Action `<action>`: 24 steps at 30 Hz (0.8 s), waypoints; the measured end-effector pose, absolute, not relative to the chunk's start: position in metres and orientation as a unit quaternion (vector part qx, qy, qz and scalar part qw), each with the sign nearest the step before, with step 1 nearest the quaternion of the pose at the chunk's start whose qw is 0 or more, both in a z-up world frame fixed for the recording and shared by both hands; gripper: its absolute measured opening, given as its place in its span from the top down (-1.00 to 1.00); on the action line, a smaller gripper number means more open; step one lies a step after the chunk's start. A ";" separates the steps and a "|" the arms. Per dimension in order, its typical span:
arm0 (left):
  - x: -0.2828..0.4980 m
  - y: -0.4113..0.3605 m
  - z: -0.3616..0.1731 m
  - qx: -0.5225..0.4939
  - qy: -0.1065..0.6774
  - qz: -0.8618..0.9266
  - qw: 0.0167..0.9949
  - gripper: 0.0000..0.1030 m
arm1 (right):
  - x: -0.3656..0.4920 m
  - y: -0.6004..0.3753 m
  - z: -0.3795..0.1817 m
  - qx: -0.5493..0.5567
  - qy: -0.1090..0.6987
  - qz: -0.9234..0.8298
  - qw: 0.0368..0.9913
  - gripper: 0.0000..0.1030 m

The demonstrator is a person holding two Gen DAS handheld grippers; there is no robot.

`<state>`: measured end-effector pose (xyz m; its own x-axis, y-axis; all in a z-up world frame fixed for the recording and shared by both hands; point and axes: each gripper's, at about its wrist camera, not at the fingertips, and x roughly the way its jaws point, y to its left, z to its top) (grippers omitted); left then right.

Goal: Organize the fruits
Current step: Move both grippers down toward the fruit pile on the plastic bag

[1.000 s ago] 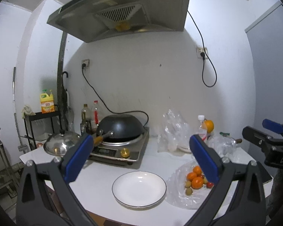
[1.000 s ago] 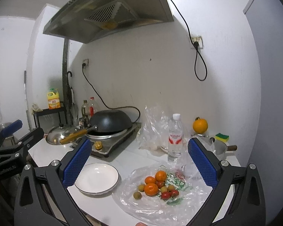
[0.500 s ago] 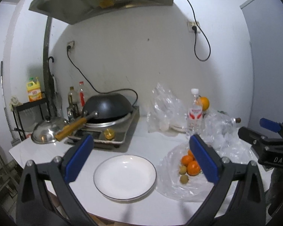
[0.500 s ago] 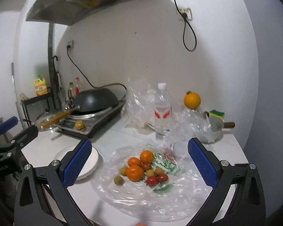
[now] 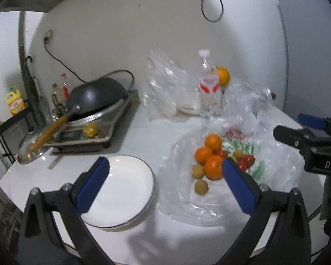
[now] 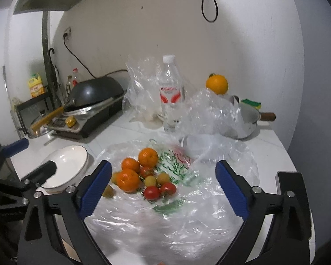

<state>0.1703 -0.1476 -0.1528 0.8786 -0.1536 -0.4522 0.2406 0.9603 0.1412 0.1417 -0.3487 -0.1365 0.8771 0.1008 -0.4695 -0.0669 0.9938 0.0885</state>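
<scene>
Step in hand: a first fruit is judged to be the target – both grippers are held above the white surface [image 5: 143, 132], nothing yet picked up.
Fruit location: 3 mandarins [image 6: 130, 177], 2 cherry tomatoes [image 6: 159, 191] and several small yellow-green fruits [image 6: 151, 180] lie clustered on a flattened clear plastic bag [image 6: 187, 198], just right of the empty white plate [image 5: 123, 183].
Right gripper [image 6: 163, 186]: jaws spread wide and closing, with the fruit pile seen between them, no pad touching anything.
Left gripper [image 5: 165, 183]: jaws spread and empty, framing the plate's edge and the bag's left side.
Advice: 1 fruit at the edge of the cluster is best singled out – the pads should be kept clear of the loose plastic so the bag is not dragged along.
Caution: tomatoes are judged soft; light pressure is called for.
Destination: the plate is presumed.
</scene>
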 end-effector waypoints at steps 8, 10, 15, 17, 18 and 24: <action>0.195 -0.171 -0.179 0.116 0.252 -0.131 0.952 -0.97 | 0.159 -0.352 -0.154 0.026 0.277 0.061 0.959 -0.49; 0.201 -0.175 -0.186 0.118 0.261 -0.138 0.948 -0.97 | 0.166 -0.352 -0.158 0.023 0.288 0.059 0.955 -0.44; 0.209 -0.178 -0.192 0.112 0.268 -0.156 0.944 -0.91 | 0.179 -0.354 -0.163 0.017 0.303 0.061 0.951 -0.35; 0.212 -0.180 -0.196 0.113 0.275 -0.159 0.941 -0.77 | 0.185 -0.353 -0.166 0.010 0.313 0.063 0.948 -0.29; 0.214 -0.182 -0.199 0.113 0.283 -0.164 0.938 -0.71 | 0.189 -0.352 -0.169 0.006 0.321 0.064 0.945 -0.21; 0.222 -0.188 -0.213 0.125 0.310 -0.181 0.925 -0.27 | 0.208 -0.351 -0.185 -0.015 0.359 0.074 0.930 0.22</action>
<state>0.2225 -0.1884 -0.2128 0.7418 -0.2574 -0.6192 0.4123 0.9033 0.1184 0.2082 -0.3506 -0.1852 0.7305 0.1273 -0.6709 -0.1488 0.9885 0.0255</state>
